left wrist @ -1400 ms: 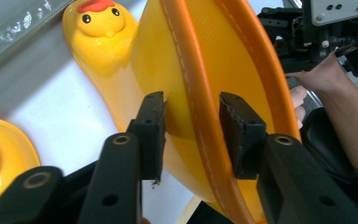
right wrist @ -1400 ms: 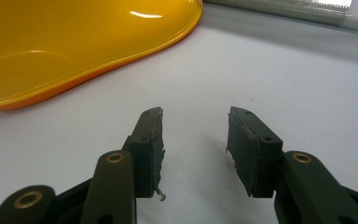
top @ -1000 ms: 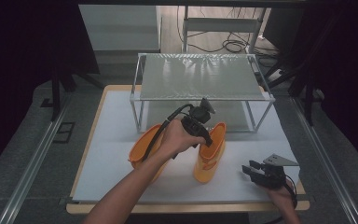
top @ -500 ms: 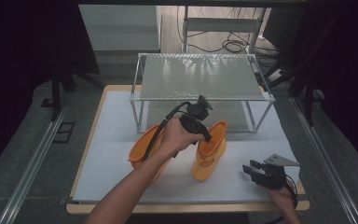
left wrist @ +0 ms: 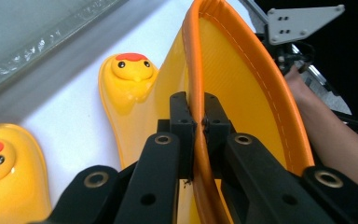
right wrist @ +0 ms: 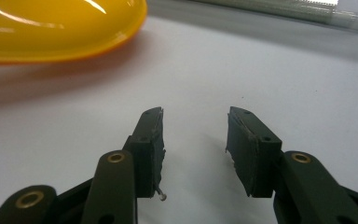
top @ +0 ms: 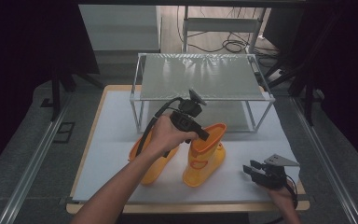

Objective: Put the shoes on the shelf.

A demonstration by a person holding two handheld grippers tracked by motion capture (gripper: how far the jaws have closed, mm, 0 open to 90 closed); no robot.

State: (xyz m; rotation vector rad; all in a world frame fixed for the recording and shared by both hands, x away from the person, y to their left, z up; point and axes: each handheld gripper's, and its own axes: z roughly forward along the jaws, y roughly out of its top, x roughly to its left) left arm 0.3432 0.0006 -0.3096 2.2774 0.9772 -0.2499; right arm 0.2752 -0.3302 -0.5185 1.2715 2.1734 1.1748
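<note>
One worktop (top: 112,140), one wire rack (top: 200,77) at rear. Two yellow duck boots: right boot (top: 205,156) upright mid-worktop, left boot (top: 151,161) beside. Left claw (left wrist: 196,123) clamped on right boot's orange rim. Right claw (right wrist: 193,140) apart, empty, over worktop.

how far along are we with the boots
Done: the left claw is clamped on the rim of the right boot. In hand: that boot, upright, near the table. Left: the left boot is untouched, both boots are in front of the rack, whose top is bare, and the right claw rests open by the table edge.
</note>
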